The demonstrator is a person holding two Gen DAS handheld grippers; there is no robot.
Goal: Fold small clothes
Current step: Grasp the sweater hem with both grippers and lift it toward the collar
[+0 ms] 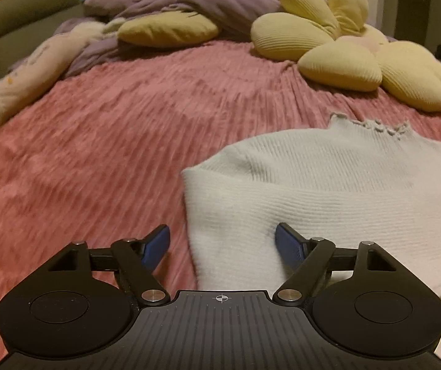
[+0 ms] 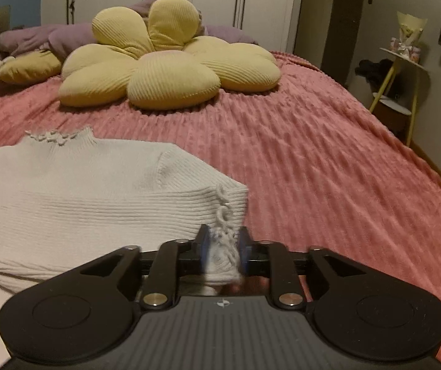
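While flat on bedspread (image 2: 313,160), sweater (image 2: 66,191) collar points toward pillows (image 2: 164,71).

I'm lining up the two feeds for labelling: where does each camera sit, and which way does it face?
Left wrist: on the left gripper, looking down its open jaws across the pink bedspread; sweater edge between them.
Right wrist: on the right gripper, same heading; jaws closed on the sweater's frilled cuff.
Shared: sweater, bedspread, yellow flower cushion. No hand shows.

Both views are dimly, warmly lit and softly blurred. Edges are bent by fisheye distortion, with corners blacked out.
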